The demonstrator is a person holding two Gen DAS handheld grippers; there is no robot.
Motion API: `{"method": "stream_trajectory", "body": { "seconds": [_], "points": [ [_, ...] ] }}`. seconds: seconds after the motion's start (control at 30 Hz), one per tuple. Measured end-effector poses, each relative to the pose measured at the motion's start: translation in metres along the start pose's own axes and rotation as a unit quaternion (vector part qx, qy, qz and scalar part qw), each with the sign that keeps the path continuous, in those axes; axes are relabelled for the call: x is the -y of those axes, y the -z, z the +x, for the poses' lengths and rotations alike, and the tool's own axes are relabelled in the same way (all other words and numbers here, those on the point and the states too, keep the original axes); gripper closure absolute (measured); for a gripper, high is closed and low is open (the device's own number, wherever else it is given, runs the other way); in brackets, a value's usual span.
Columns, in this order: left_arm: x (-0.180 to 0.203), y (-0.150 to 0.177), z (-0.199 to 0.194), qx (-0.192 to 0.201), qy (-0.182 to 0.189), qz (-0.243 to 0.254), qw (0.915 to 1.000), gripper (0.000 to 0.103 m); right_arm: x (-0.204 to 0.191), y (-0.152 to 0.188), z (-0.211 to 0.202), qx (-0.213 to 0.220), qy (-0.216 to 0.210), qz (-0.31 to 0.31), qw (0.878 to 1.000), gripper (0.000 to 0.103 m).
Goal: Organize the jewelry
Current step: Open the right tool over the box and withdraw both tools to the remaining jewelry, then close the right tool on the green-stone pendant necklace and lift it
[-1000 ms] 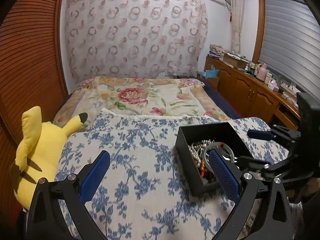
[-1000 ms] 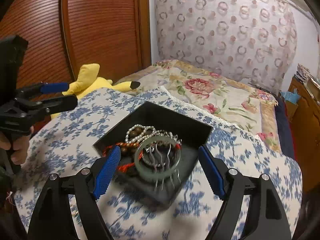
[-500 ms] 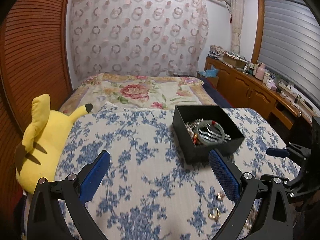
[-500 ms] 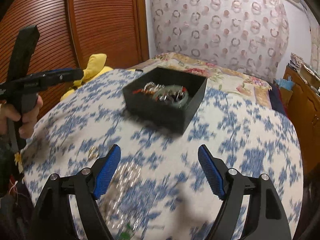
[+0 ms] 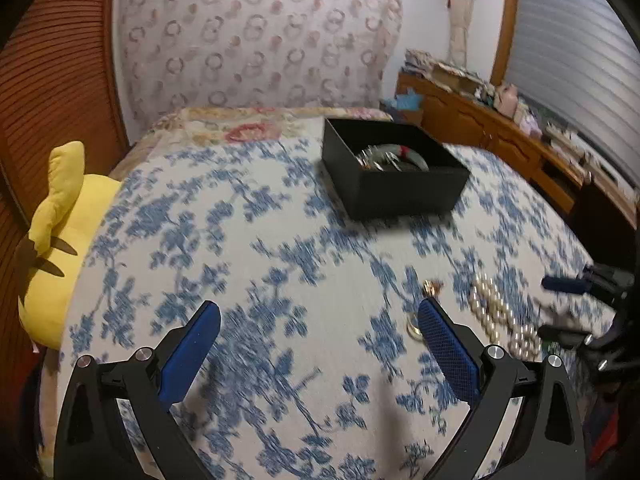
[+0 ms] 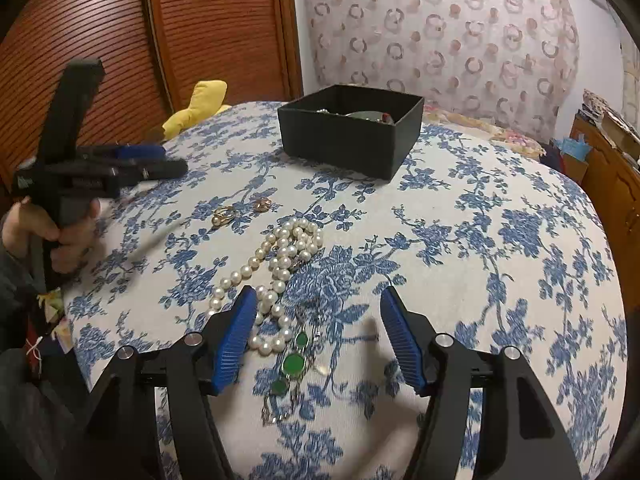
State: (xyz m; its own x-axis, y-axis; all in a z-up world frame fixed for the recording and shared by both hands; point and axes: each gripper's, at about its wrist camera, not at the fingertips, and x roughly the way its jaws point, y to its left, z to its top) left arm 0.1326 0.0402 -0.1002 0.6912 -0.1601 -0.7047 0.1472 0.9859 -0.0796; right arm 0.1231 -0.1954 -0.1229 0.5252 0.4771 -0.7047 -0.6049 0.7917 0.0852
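A black box (image 6: 352,130) (image 5: 394,168) holding a green bangle and other jewelry sits on the blue-flowered cloth. A pearl necklace (image 6: 276,264) (image 5: 502,316) lies loose on the cloth. A chain with green stones (image 6: 294,364) lies just ahead of my right gripper (image 6: 318,332), which is open and empty above it. Two gold rings (image 6: 224,214) (image 6: 262,203) lie left of the pearls; they also show in the left wrist view (image 5: 432,288). My left gripper (image 5: 318,348) is open and empty over bare cloth.
A yellow plush toy (image 5: 60,240) lies at the left edge of the bed. A wooden slatted wardrobe (image 6: 160,32) stands to the left. A wooden dresser (image 5: 520,148) with clutter runs along the right wall.
Both grippers have pulled back from the black box toward the near end of the bed. The loose pearls, rings and green chain have come into view.
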Motion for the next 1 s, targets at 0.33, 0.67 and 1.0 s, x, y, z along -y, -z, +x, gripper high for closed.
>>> {"method": "stream_trajectory", "body": {
  "seconds": [0.33, 0.67, 1.0],
  "points": [
    [0.046, 0.007, 0.004, -0.025, 0.035, 0.054, 0.9976, 0.019, -0.012, 0.021, -0.007, -0.024, -0.003, -0.027, 0.999, 0.047],
    [0.058, 0.009, 0.015, -0.043, 0.046, 0.067, 0.9957, 0.033, -0.018, 0.024, -0.006, -0.026, 0.013, -0.044, 0.999, 0.080],
    [0.066, 0.011, 0.021, -0.051, 0.051, 0.073, 0.9947, 0.046, 0.003, 0.026, -0.016, -0.017, 0.032, -0.025, 0.999, 0.090]
  ]
}}
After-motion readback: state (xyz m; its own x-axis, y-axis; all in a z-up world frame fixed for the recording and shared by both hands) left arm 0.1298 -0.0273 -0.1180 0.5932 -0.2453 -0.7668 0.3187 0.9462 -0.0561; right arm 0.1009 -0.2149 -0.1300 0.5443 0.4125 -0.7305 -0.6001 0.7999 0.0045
